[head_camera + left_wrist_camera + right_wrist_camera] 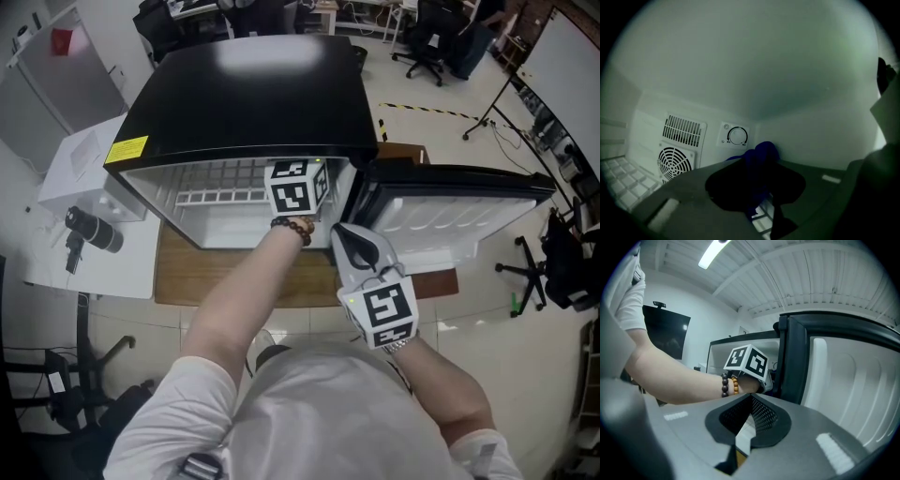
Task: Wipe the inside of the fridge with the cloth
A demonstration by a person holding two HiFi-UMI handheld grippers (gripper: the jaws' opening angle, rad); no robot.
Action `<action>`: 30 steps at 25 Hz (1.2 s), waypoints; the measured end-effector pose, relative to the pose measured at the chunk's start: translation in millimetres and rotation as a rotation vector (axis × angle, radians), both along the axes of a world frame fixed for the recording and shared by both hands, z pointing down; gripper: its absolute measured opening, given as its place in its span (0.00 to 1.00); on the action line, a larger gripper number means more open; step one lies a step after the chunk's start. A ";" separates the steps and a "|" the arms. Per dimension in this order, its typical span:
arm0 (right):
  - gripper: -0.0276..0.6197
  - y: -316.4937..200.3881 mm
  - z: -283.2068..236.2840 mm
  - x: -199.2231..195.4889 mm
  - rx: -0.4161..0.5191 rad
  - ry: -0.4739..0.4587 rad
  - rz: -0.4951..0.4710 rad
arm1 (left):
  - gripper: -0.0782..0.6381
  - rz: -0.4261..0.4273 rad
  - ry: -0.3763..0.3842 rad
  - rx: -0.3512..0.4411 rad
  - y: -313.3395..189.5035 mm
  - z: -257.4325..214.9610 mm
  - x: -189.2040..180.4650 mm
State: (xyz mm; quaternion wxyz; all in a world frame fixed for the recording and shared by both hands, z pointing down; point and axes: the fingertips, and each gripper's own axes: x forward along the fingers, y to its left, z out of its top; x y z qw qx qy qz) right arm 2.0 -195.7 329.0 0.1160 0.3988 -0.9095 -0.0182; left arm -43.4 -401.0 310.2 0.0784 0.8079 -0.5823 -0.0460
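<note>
- Yellow label [127,149] on the black fridge's [244,103] top corner; its print is too small to read, as are the marks around the thermostat dial [737,136]
- Left gripper [757,187] is inside the fridge, jaws clamped on the bunched blue cloth [761,154], which sticks out past the tips near the back wall, below the dial
- Right gripper [749,404] is outside by the open door [450,211], jaws pressed together on nothing
- The fridge holds a white wire shelf [225,183]
</note>
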 end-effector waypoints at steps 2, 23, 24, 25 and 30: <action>0.05 -0.7 0.8 1.3 -0.003 -0.002 0.002 | 0.26 -0.014 -0.004 0.004 -3.1 0.7 -0.4; 0.05 15.5 -0.5 -3.9 -0.002 -0.009 -0.021 | 0.26 -0.076 -0.007 -0.007 19.8 8.3 -19.9; 0.05 18.3 -0.7 -5.4 -0.004 -0.010 -0.026 | 0.26 -0.078 -0.006 -0.007 25.5 8.4 -21.5; 0.05 20.8 -0.9 -6.9 -0.004 -0.011 -0.031 | 0.26 -0.080 -0.005 -0.006 31.5 8.4 -23.2; 0.05 27.7 0.0 -9.0 -0.007 -0.015 -0.030 | 0.26 -0.084 -0.003 -0.005 64.4 8.8 -33.0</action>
